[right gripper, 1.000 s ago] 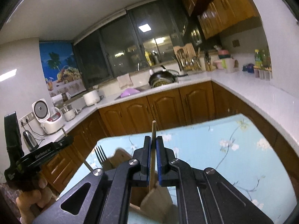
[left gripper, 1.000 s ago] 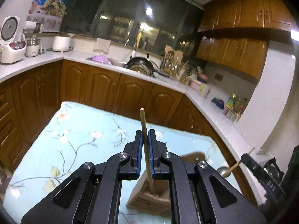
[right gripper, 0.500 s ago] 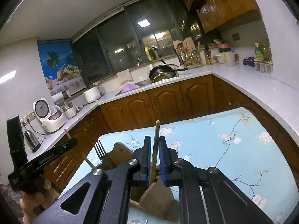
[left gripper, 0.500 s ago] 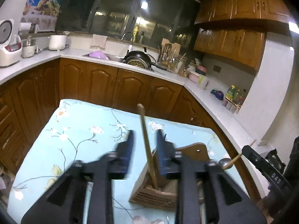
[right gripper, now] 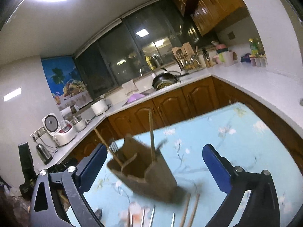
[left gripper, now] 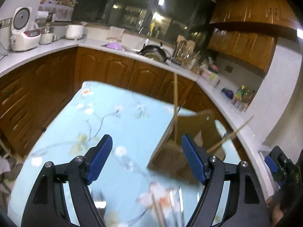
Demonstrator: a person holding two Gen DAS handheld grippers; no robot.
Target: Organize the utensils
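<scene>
both hand-held grippers, left [left gripper: 145, 160] & right [right gripper: 154, 162], spread wide w/ nothing; wooden holder [right gripper: 144, 172] has 2 chopsticks, 1 fork [right gripper: 113, 147].

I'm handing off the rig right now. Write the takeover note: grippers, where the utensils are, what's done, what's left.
Left gripper: open, empty.
Right gripper: open, empty.
Wooden holder stands on the floral tablecloth. In it: two chopsticks, a fork, and what looks like a spoon.
Done: those utensils are in the holder.
Left: loose chopsticks and metal cutlery lying on the cloth in front of the holder.
</scene>
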